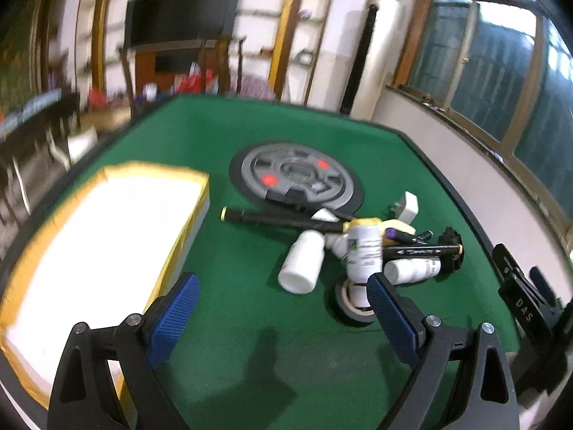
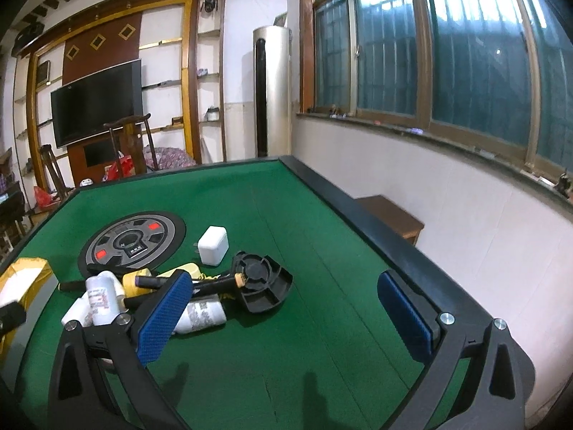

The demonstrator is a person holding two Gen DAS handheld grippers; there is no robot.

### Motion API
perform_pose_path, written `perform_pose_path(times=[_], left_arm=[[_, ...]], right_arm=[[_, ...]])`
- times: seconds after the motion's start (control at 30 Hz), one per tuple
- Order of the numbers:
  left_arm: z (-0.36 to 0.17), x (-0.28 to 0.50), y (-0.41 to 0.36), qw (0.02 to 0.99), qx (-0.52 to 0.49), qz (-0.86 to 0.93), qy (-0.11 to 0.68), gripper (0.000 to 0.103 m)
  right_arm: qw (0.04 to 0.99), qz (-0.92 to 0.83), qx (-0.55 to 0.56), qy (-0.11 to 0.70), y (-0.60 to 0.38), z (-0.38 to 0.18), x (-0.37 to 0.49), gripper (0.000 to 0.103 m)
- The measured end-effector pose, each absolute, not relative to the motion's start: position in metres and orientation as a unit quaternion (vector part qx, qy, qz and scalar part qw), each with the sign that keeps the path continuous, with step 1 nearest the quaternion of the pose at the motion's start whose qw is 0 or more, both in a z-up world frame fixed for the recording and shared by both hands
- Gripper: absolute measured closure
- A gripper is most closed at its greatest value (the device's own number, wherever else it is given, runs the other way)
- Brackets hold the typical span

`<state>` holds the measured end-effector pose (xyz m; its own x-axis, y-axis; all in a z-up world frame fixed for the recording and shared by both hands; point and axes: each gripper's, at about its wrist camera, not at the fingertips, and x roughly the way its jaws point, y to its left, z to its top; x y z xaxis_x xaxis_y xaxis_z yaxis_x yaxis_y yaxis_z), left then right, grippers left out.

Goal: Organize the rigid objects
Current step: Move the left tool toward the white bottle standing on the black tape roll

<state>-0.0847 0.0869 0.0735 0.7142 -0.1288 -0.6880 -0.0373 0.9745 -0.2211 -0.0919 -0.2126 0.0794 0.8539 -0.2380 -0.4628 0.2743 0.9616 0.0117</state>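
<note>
Now both over green counter [image 2: 322,215], black-rimmed. Left hand-held gripper [image 1: 283,294] spread wide, blue pads [image 1: 175,308] well apart, nothing between them; hangs above bare felt, just near side of the pile. Right hand-held gripper [image 2: 283,308] likewise wide open and empty, its left pad [image 2: 164,315] overlapping the pile's near edge in view; contact cannot be told.

Pile near counter's middle, just right of a white box [image 1: 96,243] with yellow edges:
- white bottle [image 1: 302,261] lying on its side, base toward left camera
- labelled bottle [image 1: 363,251] lying over others, yellow cap at far end
- third bottle [image 1: 415,268] on its side, at right of pile
- black markers [image 1: 283,218] laid crosswise over the bottles, one with yellow tip
- tape roll [image 1: 349,310] flat on felt, closest to left gripper, partly behind right pad
- white charger [image 2: 213,245] on far side of pile
- black plastic tray [image 2: 263,281] with round ribbed part, at pile's right, touching markers

Round grey panel [image 2: 132,243] with two red lights set into felt just beyond the pile. Left view blurred, labels unreadable.
</note>
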Motion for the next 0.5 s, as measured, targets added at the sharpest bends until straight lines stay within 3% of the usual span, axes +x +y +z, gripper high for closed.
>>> perform_pose_path(times=[0.17,0.5], left_arm=[[0.061,-0.074,0.104,0.906,-0.133,-0.011,0.402,0.007],[0.056,-0.056,0.073,0.906,-0.052,-0.084,0.412,0.012]], right_arm=[[0.959,-0.122,0.038,0.252,-0.220,0.066,-0.065,0.000],[0.952,-0.076,0.093,0.281,-0.234,0.055,-0.061,0.000]])
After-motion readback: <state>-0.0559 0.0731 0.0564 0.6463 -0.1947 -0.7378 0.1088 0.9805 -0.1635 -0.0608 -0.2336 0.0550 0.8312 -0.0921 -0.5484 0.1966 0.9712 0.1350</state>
